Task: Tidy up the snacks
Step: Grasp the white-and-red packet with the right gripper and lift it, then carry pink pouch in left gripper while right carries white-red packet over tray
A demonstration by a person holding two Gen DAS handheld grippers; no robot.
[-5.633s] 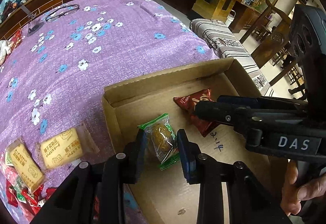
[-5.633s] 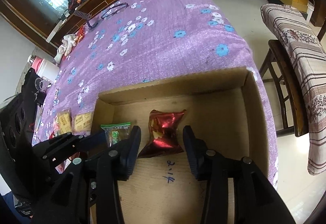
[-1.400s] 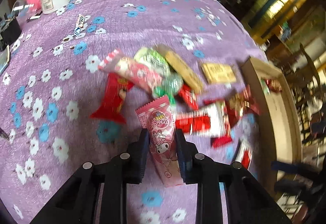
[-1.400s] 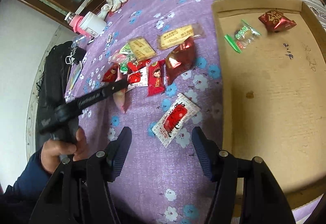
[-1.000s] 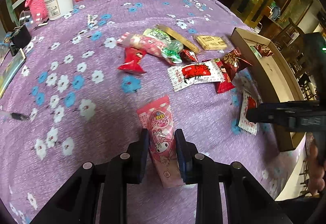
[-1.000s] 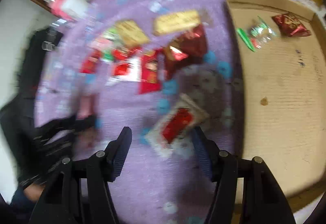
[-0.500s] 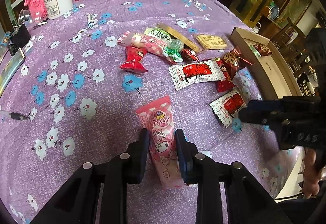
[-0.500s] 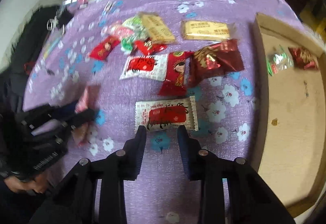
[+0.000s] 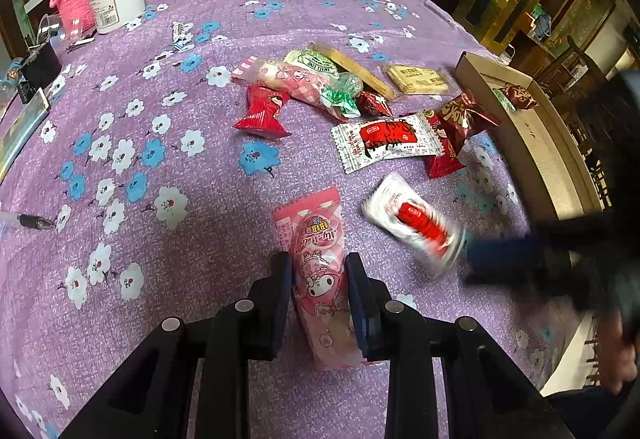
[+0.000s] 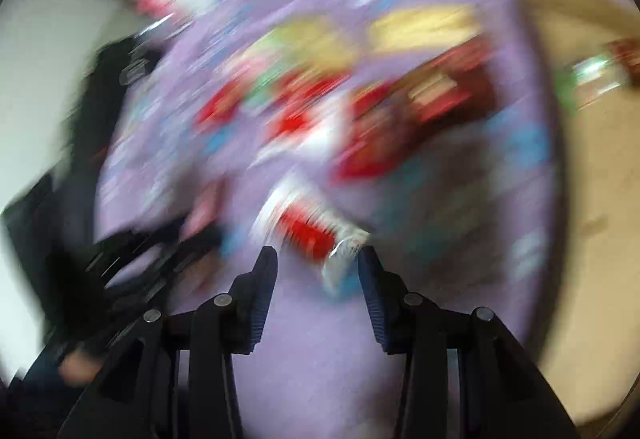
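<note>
A purple flowered tablecloth [image 9: 168,143] covers the table, snacks scattered mid-way and a shallow cardboard box [image 9: 560,175] at the right edge. The left gripper [image 9: 318,281] pinches a pink cartoon-printed snack pouch [image 9: 320,263] near the camera. The right gripper [image 10: 318,263], its jaws just reopening, stands parted around a white-and-red sachet [image 9: 416,225]; whether its pads press is unclear through the blur. A fast swing could shed the sachet short of the box.

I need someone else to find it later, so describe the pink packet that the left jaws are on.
On the purple flowered tablecloth, look nearest the camera, short of the snack pile beside the cardboard box. The pink packet lies lengthwise, clamped in the left gripper. Unlike its red-and-white neighbours, it is checked pink with a cartoon rabbit.
</note>
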